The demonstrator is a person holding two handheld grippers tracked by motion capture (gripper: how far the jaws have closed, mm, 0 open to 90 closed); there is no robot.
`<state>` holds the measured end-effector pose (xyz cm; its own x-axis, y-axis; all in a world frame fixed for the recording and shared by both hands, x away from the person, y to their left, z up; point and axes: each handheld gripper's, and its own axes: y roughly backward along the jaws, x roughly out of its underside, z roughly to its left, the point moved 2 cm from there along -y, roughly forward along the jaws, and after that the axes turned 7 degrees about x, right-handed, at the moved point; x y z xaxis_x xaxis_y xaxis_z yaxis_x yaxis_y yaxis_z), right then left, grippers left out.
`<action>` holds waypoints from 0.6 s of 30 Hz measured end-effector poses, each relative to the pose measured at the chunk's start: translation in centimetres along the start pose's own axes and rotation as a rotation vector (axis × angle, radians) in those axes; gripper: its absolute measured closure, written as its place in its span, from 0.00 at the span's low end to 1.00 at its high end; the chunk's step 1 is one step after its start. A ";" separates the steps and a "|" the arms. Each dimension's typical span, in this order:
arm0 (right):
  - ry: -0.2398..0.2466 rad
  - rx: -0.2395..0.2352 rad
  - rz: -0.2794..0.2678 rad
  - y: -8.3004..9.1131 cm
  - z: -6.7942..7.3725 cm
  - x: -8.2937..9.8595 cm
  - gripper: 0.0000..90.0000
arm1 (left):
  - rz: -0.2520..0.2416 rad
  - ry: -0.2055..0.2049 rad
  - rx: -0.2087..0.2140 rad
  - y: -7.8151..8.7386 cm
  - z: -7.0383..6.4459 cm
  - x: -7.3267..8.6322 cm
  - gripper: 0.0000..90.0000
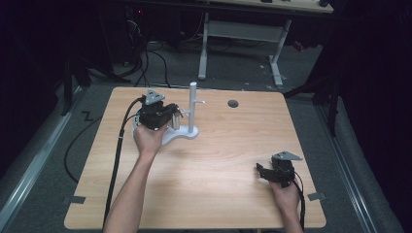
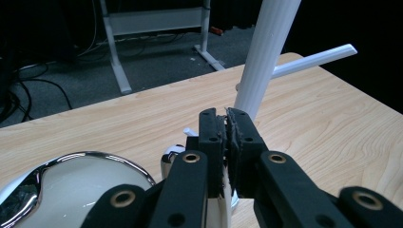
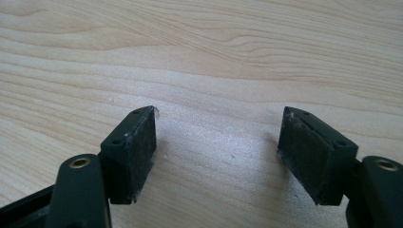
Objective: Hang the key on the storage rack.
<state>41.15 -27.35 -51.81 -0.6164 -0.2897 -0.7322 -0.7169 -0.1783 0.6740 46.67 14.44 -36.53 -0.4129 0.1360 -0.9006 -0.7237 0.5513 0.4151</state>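
While the left tool (image 1: 171,116) sits at the far left part of the table (image 1: 218,194), its jaws are clenched almost together on a thin whitish edge that runs up between the pads; in the left gripper view this edge belongs to a cup-like piece (image 2: 221,209) whose body is mostly hidden under the jaws, so its exact shape cannot be told. Just beside it, to the lower left of that view, lies a shiny chrome-rimmed dish (image 2: 71,183) with a pale inside. Right behind the clenched jaws stands the white post (image 2: 266,57), its long axis upright with a slight lean, and a thin white peg (image 2: 316,57) sticks out sideways from it, pointing toward the right-hand table edge and a little upward. In the high view the post (image 1: 193,104) rises from a white curved base (image 1: 177,135) that rests flat on the wood, with its peg (image 1: 198,102) pointing right.

The right tool (image 1: 261,171) rests near the table's near right corner, well apart from the post, jaws released and spread wide over bare wood (image 3: 214,61), nothing between them. Between the two tools the table is open, and a dark round hole (image 1: 233,103) sits near the far edge. The left tool is near the far left edge.
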 end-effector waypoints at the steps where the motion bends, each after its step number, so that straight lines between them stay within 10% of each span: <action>1: 0.000 0.000 0.000 0.0 0.0 0.0 0.32 | -0.001 0.001 0.001 0.0 0.0 0.0 0.95; 18: 0.000 0.000 0.000 0.0 0.0 0.0 0.32 | -0.025 -0.015 0.002 0.0 -0.1 -0.9 0.95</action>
<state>41.15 -27.34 -51.81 -0.6161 -0.2901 -0.7322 -0.7170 -0.1781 0.6739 46.93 14.22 -35.69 -0.3862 0.1340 -0.9126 -0.7330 0.5560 0.3918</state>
